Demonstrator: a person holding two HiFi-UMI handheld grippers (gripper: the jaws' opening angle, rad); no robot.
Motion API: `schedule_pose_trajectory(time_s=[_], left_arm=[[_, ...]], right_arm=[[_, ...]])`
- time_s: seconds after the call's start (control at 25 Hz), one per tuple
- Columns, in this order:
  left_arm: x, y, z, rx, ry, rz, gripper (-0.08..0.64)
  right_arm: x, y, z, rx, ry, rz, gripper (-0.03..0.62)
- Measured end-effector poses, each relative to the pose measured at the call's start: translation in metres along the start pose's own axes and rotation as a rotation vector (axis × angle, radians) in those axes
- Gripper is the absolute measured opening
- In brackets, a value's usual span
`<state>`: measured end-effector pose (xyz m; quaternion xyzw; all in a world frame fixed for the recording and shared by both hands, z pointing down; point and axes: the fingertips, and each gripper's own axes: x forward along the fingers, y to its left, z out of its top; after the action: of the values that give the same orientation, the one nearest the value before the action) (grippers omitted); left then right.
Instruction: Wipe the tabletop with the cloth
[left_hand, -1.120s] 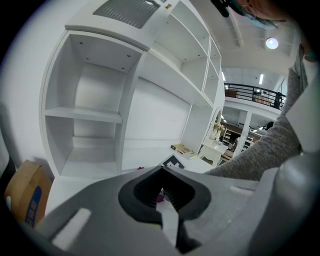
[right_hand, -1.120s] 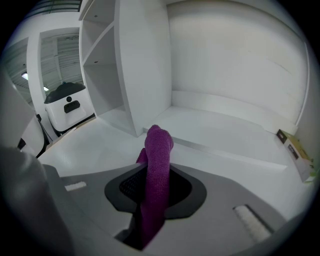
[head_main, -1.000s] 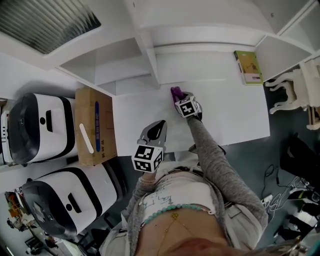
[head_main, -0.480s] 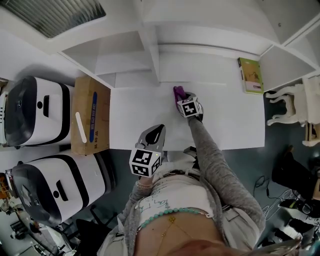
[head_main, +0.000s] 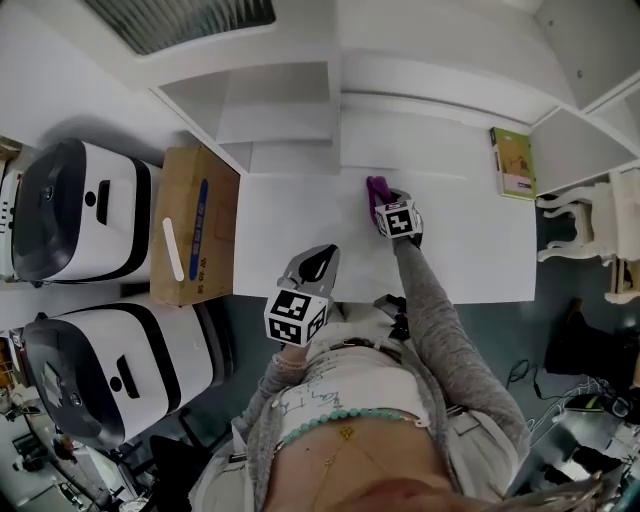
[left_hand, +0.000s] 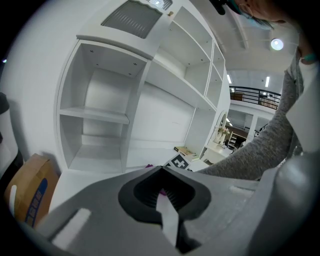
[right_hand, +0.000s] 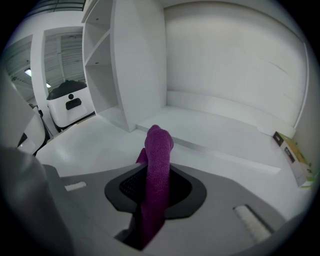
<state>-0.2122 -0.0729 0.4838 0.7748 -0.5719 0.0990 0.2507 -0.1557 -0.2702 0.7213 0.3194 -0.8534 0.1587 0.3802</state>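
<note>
White shelving (head_main: 290, 105), dark floor (head_main: 565, 270), ceiling light (left_hand: 276, 44).

Bright, even indoor light, soft shadows, strong fisheye bending, dark vignetted corners, near parts blurred

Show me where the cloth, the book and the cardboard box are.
cloth (right_hand: 159, 147): right gripper view, on the upright purple fold.
book (head_main: 512, 162): head view, middle of its green cover.
box (head_main: 222, 240): head view, bare brown top face.
</note>
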Motion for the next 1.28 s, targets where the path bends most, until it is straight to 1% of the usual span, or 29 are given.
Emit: schedule_pose_trajectory(time_s=[0.24, 0.36, 0.52, 0.8, 1.12, 1.28], left_arm=[[-0.005, 0.025, 0.004, 0.0, -0.019, -0.012, 0.0], [-0.006, 0.031, -0.004, 0.02, 0.006, -0.044, 0.0], [-0.003, 0.031, -0.011, 0.025, 0.026, -0.085, 0.0], [0.005, 0.015, -0.016, 0.06, 0.06, -0.139, 0.0], [0.031, -0.015, -0.008, 0.046, 0.05, -0.114, 0.0], [0.044, -0.036, -0.008, 0.033, 0.056, -0.11, 0.0]], right_arm=[[-0.001, -0.003, -0.001, 0.009, 0.001, -0.027, 0.097], [0.0, -0.001, 0.0, 0.007, -0.002, -0.035, 0.097], [-0.001, -0.003, 0.001, 0.011, -0.012, -0.048, 0.097], [-0.002, -0.004, -0.001, 0.022, -0.018, -0.042, 0.097], [-0.004, -0.011, -0.003, 0.003, -0.028, -0.027, 0.097], [-0.012, -0.014, -0.003, -0.024, -0.022, -0.003, 0.097]])
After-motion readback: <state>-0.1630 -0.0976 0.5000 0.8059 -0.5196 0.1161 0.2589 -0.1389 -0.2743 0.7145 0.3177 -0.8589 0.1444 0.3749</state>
